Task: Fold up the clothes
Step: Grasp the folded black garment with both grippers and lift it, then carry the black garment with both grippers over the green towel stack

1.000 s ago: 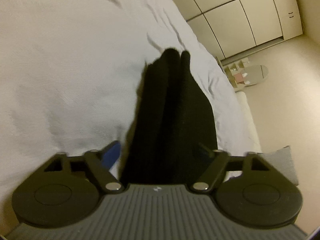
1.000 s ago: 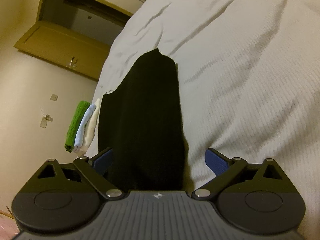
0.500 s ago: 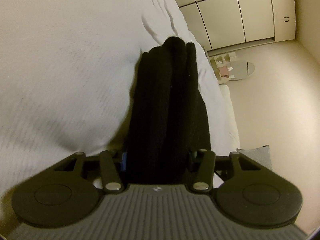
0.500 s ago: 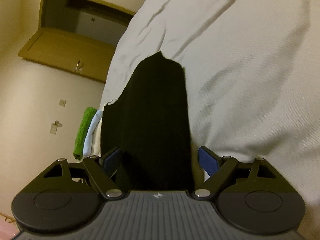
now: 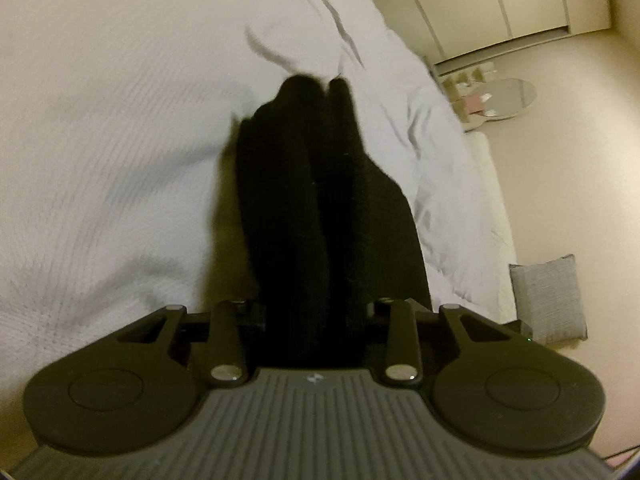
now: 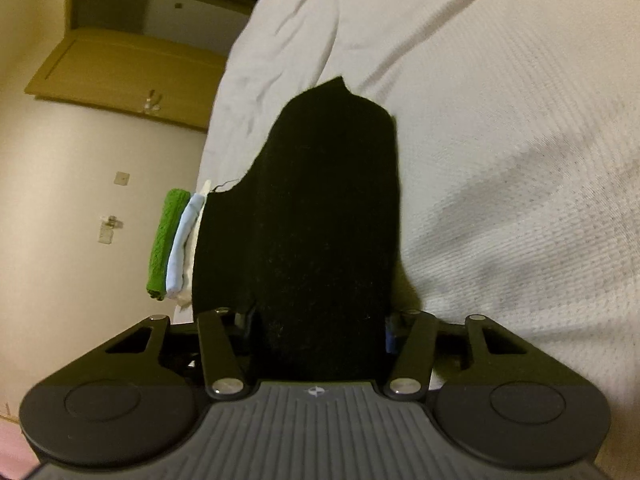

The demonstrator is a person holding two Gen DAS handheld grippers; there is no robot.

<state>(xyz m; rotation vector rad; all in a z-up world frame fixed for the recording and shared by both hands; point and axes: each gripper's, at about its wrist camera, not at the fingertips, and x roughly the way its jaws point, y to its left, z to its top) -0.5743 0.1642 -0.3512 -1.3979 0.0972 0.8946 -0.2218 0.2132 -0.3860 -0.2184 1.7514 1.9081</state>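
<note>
A black garment (image 5: 320,200), bunched into long folds, lies on the white bed cover (image 5: 100,120) and runs away from my left gripper (image 5: 316,316). That gripper's jaws are closing, and the near end of the cloth fills the gap between them. In the right wrist view the same black garment (image 6: 320,200) looks like a broad flat panel near the bed's edge. My right gripper (image 6: 320,328) has its jaws closing too, with the cloth's near end packed between its fingers and a blue pad (image 6: 390,332) against the fabric.
A stack of folded clothes (image 6: 172,240), green, light blue and white, sits past the garment at the bed's edge. A grey cushion (image 5: 548,300) and a round mirror (image 5: 504,98) lie on the floor beside the bed. Cupboard doors (image 5: 500,0) line the far wall.
Both grippers' jaws have narrowed from wide apart to tight against the black garment's near end. Both views have shifted across the bed, and the cloth's folds have drawn together.
</note>
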